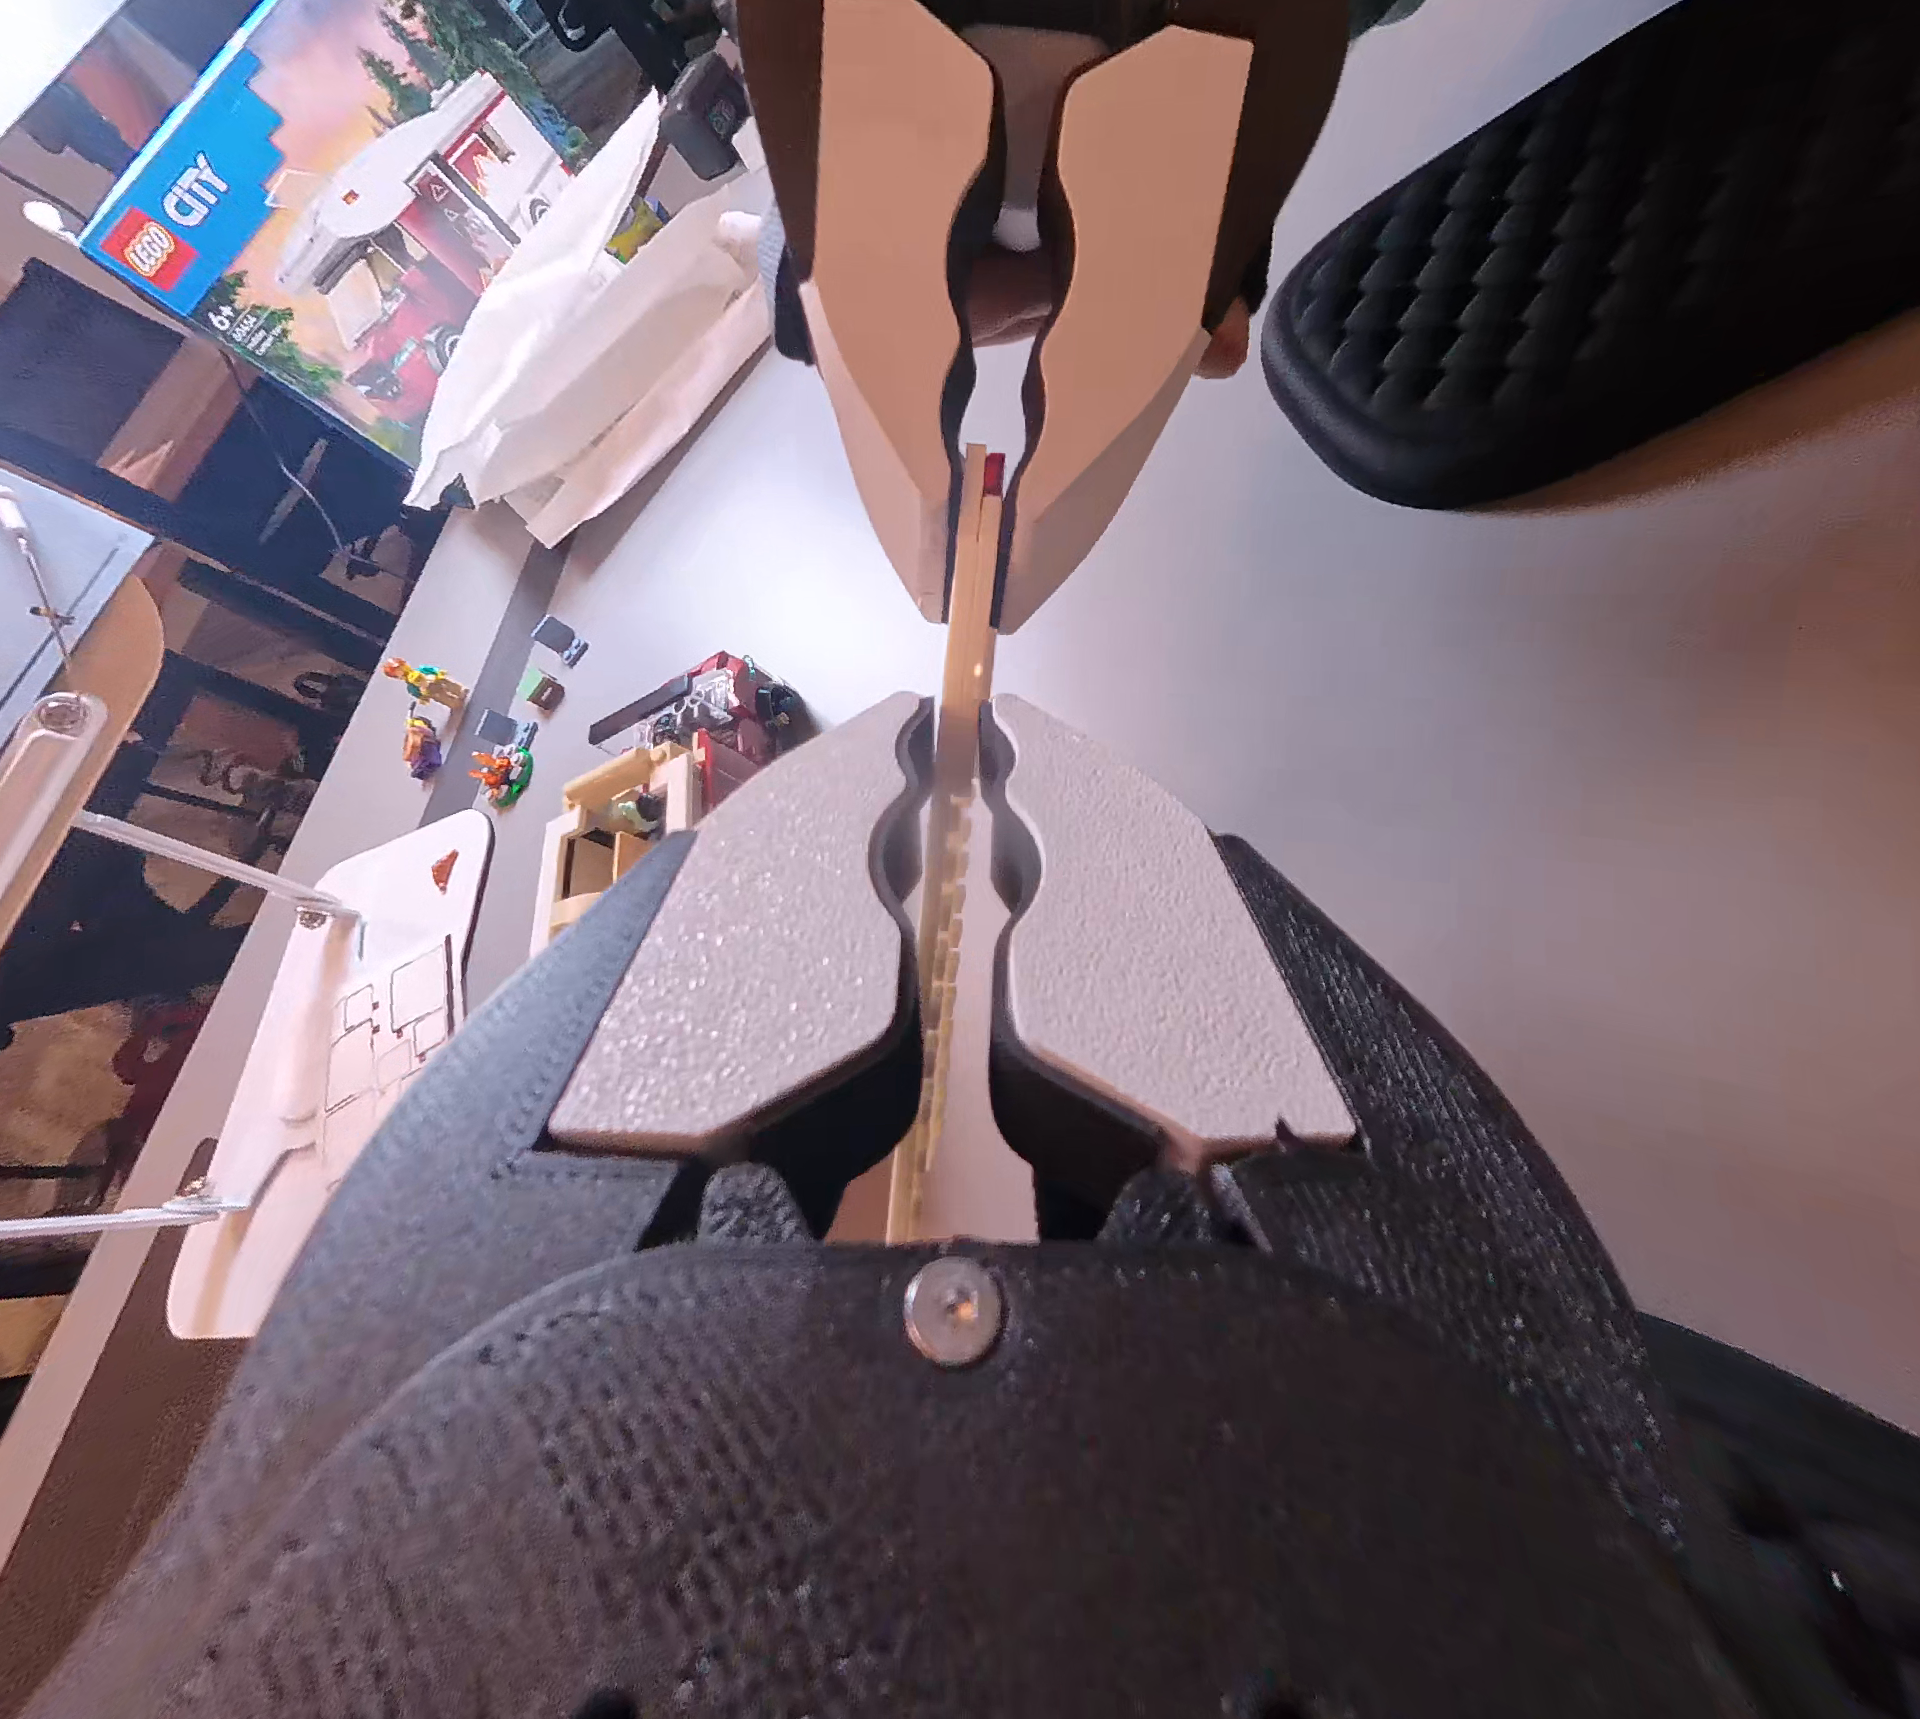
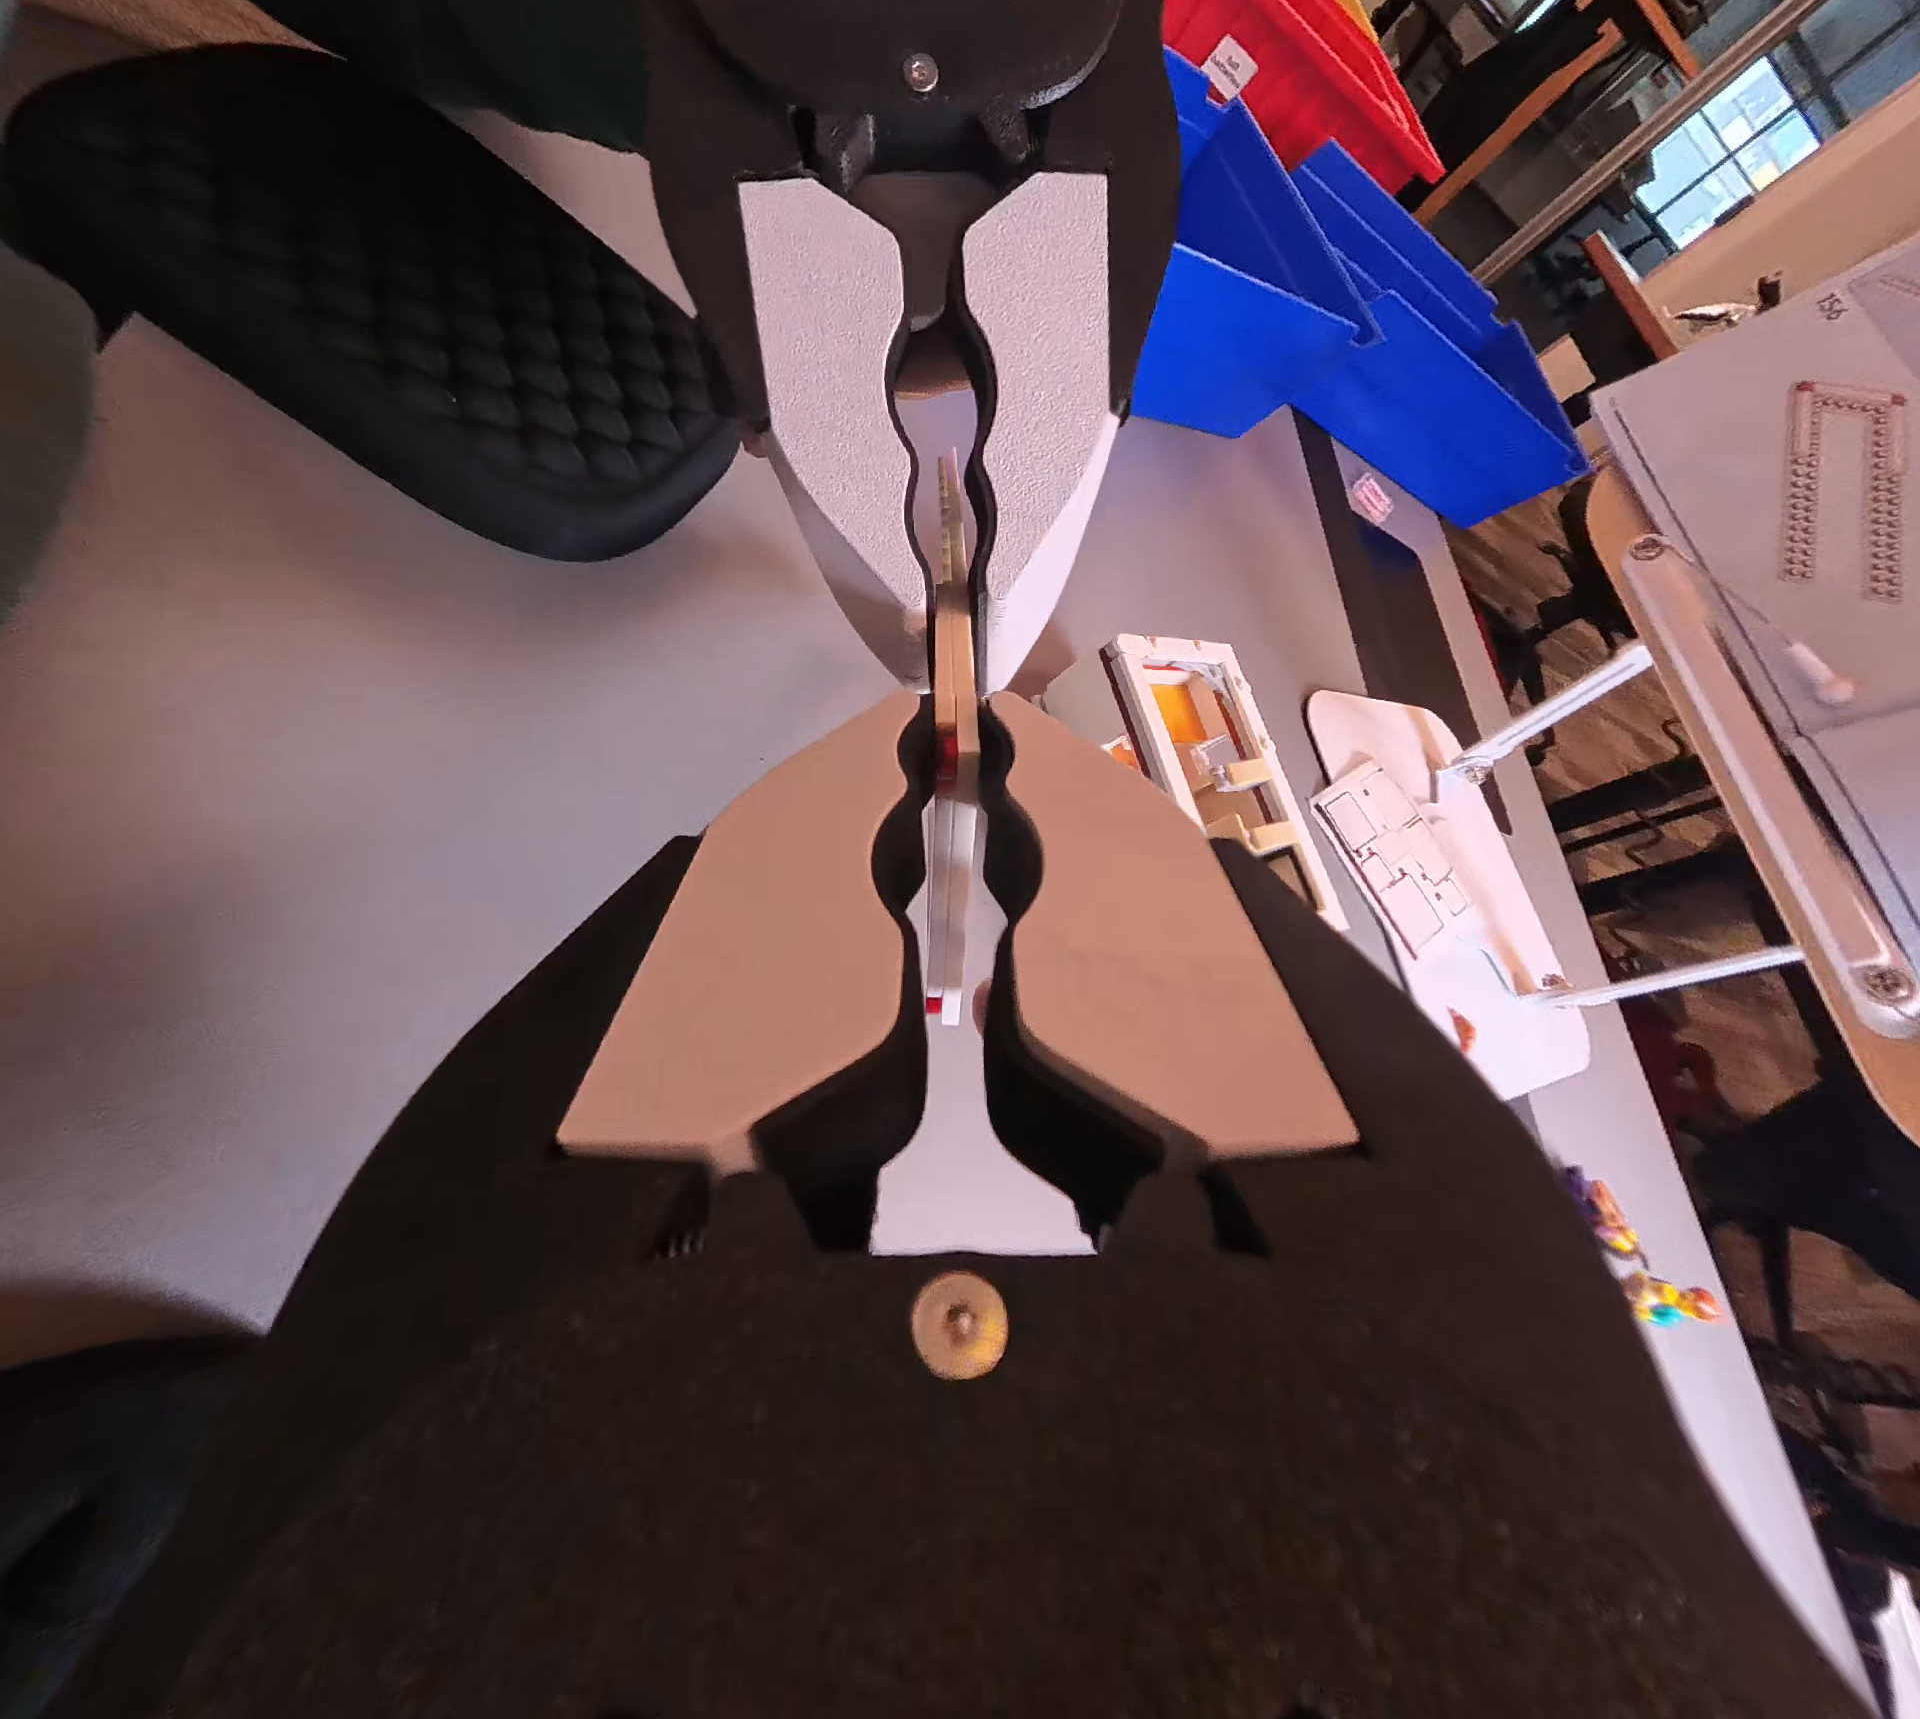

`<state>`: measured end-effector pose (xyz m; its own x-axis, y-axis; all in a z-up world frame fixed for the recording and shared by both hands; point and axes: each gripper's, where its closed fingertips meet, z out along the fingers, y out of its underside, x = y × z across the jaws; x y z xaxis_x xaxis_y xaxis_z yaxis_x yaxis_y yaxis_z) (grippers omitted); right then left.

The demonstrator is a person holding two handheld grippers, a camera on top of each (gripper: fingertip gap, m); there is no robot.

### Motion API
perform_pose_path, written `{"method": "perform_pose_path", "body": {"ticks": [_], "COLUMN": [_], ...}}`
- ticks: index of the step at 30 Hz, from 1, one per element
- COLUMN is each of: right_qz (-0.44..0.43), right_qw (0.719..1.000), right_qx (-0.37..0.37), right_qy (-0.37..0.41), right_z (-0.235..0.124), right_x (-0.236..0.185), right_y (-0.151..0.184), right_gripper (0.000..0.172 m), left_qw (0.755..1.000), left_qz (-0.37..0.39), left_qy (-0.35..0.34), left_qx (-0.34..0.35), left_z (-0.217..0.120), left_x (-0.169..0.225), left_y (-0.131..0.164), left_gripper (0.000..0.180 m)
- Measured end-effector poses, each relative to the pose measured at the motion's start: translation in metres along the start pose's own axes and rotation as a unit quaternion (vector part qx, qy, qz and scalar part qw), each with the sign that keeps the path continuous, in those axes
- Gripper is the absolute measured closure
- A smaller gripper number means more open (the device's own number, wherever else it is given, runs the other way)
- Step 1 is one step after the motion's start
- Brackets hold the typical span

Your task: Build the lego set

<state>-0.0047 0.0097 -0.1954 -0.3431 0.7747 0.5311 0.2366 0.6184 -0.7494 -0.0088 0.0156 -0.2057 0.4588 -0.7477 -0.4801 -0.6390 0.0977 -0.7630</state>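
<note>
Both hand-held grippers pinching one tan plate stack, nose to nose above the bench

My left hand-held gripper (image 1: 958,713) is clamped on the studded end of the tan plate stack (image 1: 971,661); my right hand-held gripper (image 2: 956,713) is pinched on the other end, by the little red piece (image 2: 945,760); looks like I'm mid press or pull-apart, can't tell which; the half-built tan model (image 1: 623,828) and minifigures (image 1: 426,713) sit off to the side on the bench (image 1: 1351,786); I reckon any next squeeze wants both grips kept square.
</note>
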Motion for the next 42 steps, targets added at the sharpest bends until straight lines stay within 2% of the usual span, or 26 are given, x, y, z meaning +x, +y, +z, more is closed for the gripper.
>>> {"method": "perform_pose_path", "body": {"ticks": [2,5,9,14,27,35,36,42], "right_qz": [-0.015,-0.042,-0.054,-0.06,-0.049,-0.05,-0.051,-0.064], "right_qw": [1.0,0.999,0.998,0.998,0.998,0.998,0.998,0.996], "right_qx": [-0.006,-0.019,-0.028,-0.032,-0.04,-0.033,-0.036,-0.053], "right_qy": [0.0,0.001,0.001,0.01,-0.021,-0.01,-0.012,-0.011], "right_z": [0.002,0.004,0.005,0.003,0.009,0.011,0.012,0.014], "right_x": [-0.001,-0.003,-0.006,-0.003,-0.017,-0.014,-0.014,-0.014], "right_y": [0.0,0.001,0.0,-0.003,0.001,-0.006,-0.005,-0.003], "right_gripper": [0.166,0.166,0.166,0.164,0.166,0.161,0.166,0.166], "left_qw": [1.0,1.0,1.0,1.0,0.997,0.998,0.998,0.998], "left_qz": [-0.003,0.018,0.005,0.001,0.054,0.054,0.055,0.052], "left_qy": [0.0,0.004,0.019,0.025,0.027,0.017,0.016,0.015], "left_qx": [0.005,-0.009,-0.009,-0.004,-0.045,-0.031,-0.028,-0.024], "left_z": [-0.001,0.0,0.0,-0.001,-0.002,-0.005,-0.005,-0.005], "left_x": [0.0,0.003,0.007,0.005,0.017,0.013,0.013,0.013], "left_y": [-0.002,0.001,0.002,-0.001,0.008,0.003,0.002,0.005], "left_gripper": [0.168,0.174,0.173,0.173,0.173,0.173,0.173,0.174]}}
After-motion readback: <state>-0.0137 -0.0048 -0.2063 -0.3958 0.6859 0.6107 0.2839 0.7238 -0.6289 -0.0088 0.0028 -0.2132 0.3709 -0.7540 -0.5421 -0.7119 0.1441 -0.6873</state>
